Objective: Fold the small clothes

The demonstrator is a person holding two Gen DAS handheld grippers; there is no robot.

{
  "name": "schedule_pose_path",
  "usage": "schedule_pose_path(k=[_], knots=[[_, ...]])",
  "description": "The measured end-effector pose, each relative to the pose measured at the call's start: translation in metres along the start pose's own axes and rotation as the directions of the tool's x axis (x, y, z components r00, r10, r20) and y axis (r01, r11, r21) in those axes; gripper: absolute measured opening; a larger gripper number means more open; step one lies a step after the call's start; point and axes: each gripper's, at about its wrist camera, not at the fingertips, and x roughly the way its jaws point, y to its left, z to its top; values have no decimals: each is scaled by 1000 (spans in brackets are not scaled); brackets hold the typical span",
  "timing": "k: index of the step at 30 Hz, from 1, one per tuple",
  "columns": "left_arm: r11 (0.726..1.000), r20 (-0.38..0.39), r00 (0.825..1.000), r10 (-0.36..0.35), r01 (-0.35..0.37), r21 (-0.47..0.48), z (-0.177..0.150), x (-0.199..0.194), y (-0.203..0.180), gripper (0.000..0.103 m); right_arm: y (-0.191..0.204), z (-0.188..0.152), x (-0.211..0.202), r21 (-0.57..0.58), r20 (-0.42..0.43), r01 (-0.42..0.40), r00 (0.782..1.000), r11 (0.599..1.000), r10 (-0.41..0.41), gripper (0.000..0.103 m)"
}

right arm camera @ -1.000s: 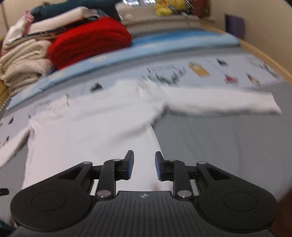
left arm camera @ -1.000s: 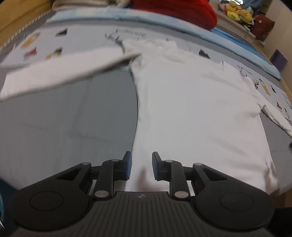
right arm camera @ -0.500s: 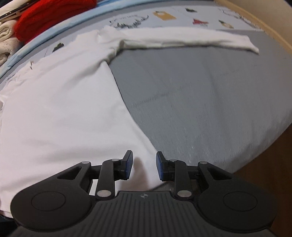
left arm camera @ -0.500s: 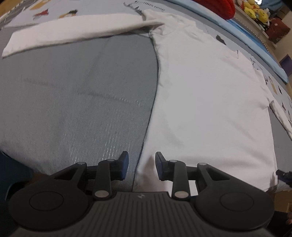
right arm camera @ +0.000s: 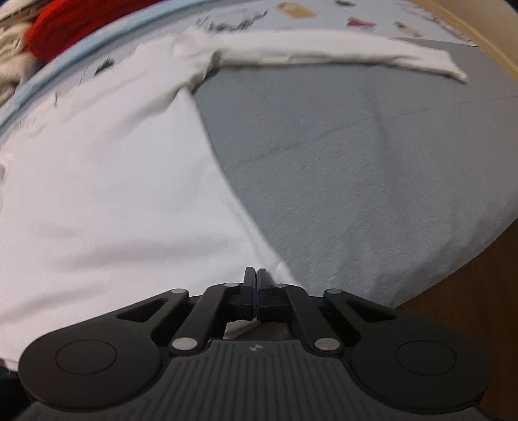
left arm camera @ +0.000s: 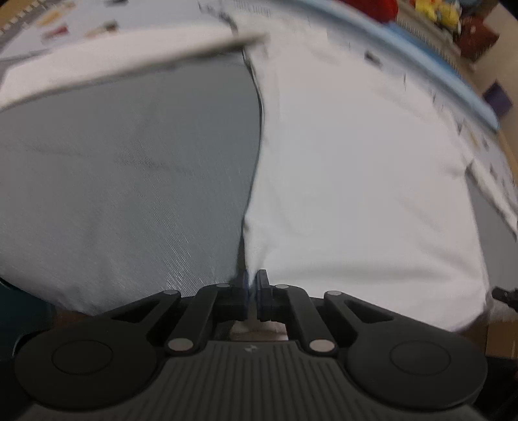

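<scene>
A white long-sleeved shirt (left arm camera: 356, 178) lies flat on a grey bed cover (left arm camera: 113, 178), sleeves spread out sideways. In the left wrist view one sleeve (left arm camera: 113, 61) runs off to the left. My left gripper (left arm camera: 252, 285) is at the shirt's near left hem corner, its jaws closing with a pinch of white cloth between them. In the right wrist view the shirt (right arm camera: 113, 194) fills the left half and its other sleeve (right arm camera: 340, 51) reaches right. My right gripper (right arm camera: 255, 281) is at the near right hem corner, jaws closing tight on the cloth edge.
A red knit garment (right arm camera: 81, 22) and pale folded clothes are stacked at the far side, past a light blue strip (left arm camera: 437, 77). Plush toys (left arm camera: 433, 13) sit at the far right. The bed's near edge drops to brown floor (right arm camera: 469, 307) on the right.
Both grippers have come down toward the shirt's near hem and their jaws have gone from apart to closed on the two lower corners. The cloth bunches slightly at the left jaws.
</scene>
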Motion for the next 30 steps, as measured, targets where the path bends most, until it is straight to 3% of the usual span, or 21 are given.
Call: schedule_pose_path(k=[2,4,8,9,11,12,15,18,19,20,21,22,26,30], knots=[[1000,34,999,-8,8,5,-3,-14,2,4,-8,3,-18,29,60,18,998,999,-20,0],[1000,17,1000,1,-1,23,-8,-14,1,4,-18,5,-31,73,93,4,996,997,-11,0],[995,-33,997,76,-74,63,-10,1,-1,13,-21,6,-20,93,58,-83,995,992,78,1],[995,-27,996,87,-86,54,-9,2,0,17,-20,5,-17,96,55,-83,995,992,77,5],[998,-14,998,57,-57,25,-8,-2,2,38,-17,5,-12,89,43,-56,998,994,52,29],[999,-10,999,46,-46,23,-8,-3,1,41,-12,3,-11,86,40,-47,998,995,44,43],[998,-35,998,57,-55,44,-10,1,-2,47,-4,1,-2,49,3,-41,999,998,41,49],[997,-72,995,67,-63,50,-11,10,-4,45,2,-3,9,-2,-44,-15,999,1000,15,48],[997,-78,995,65,-61,56,-12,11,-5,42,4,-5,10,-17,-49,-11,999,1000,10,42],[996,-77,995,63,-58,62,-13,11,-5,27,7,-6,9,-35,-45,-7,999,999,6,34],[996,-77,995,58,-53,69,-13,11,-6,17,8,-6,9,-51,-42,-7,999,999,5,11],[996,-70,996,47,-42,73,-14,10,-6,6,8,-6,7,-54,-40,-24,999,998,22,9],[995,3,1000,18,-18,93,-14,-10,-9,6,-1,-3,-17,-18,41,-27,999,999,28,8],[993,-73,994,86,-80,84,-19,2,-5,7,-9,-5,-15,12,5,-17,1000,1000,17,8]])
